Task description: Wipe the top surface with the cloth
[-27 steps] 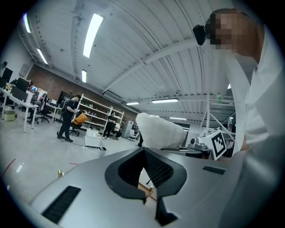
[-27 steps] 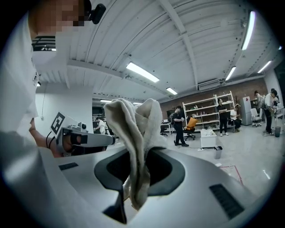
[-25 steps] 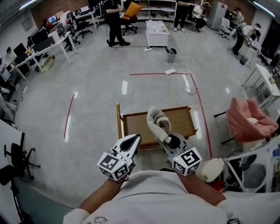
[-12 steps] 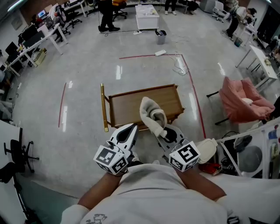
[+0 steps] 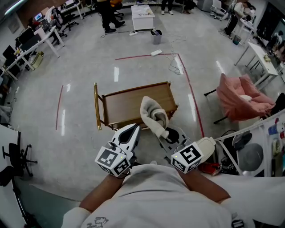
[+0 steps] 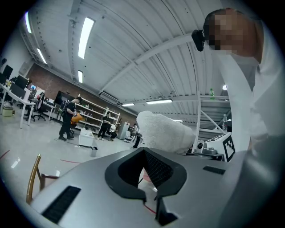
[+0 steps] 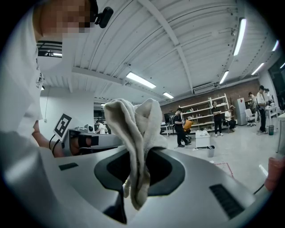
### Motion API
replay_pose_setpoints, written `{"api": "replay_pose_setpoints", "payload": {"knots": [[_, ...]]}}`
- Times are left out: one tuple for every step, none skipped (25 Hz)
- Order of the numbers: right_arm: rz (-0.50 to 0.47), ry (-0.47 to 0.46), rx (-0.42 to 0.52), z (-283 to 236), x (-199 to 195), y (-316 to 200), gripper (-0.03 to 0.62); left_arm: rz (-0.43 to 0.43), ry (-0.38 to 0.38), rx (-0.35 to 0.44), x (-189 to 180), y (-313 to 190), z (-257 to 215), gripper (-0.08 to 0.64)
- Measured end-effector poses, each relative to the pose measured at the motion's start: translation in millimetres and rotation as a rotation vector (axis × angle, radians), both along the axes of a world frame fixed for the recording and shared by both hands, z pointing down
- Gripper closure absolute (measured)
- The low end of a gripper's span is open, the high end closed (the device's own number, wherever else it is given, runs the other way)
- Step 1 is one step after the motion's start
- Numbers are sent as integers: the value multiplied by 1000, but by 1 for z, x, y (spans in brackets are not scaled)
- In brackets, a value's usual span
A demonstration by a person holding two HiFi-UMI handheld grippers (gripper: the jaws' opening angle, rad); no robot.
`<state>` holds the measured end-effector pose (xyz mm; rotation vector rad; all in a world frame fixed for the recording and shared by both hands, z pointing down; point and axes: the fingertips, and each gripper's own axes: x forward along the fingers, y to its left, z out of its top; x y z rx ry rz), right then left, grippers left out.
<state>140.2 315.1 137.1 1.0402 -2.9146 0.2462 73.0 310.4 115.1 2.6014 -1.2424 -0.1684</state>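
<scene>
A low wooden cart (image 5: 129,104) with a brass handle (image 5: 96,107) on its left end stands on the floor ahead of me. My right gripper (image 5: 165,132) is shut on a cream cloth (image 5: 152,115), which sticks up bunched above the cart's near right edge. In the right gripper view the cloth (image 7: 133,129) is pinched between the jaws of that gripper (image 7: 138,153) and folds upward. My left gripper (image 5: 133,129) is shut and holds nothing, beside the right one, short of the cart. The left gripper view shows its tip (image 6: 144,151) with the cloth (image 6: 164,131) behind it.
A pink padded chair (image 5: 242,100) stands to the right of the cart. Red tape lines (image 5: 192,95) mark the floor. A white rack (image 5: 262,147) is at my right, a black office chair (image 5: 13,164) at my left. People, desks and a white cabinet (image 5: 143,11) are far off.
In the head view the cart has shifted up and to the left. Both grippers keep their places side by side, and the cloth stays in the right one.
</scene>
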Motion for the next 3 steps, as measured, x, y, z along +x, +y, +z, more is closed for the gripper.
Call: {"api": "replay_pose_setpoints", "payload": {"knots": [[1, -1, 1, 0, 5, 2, 511, 1, 1, 0, 5, 2, 1, 552], [3, -2, 0, 1, 10, 3, 511, 3, 2, -1, 10, 3, 1, 552], [4, -3, -1, 2, 15, 4, 511, 4, 3, -2, 15, 5, 2, 552]]}}
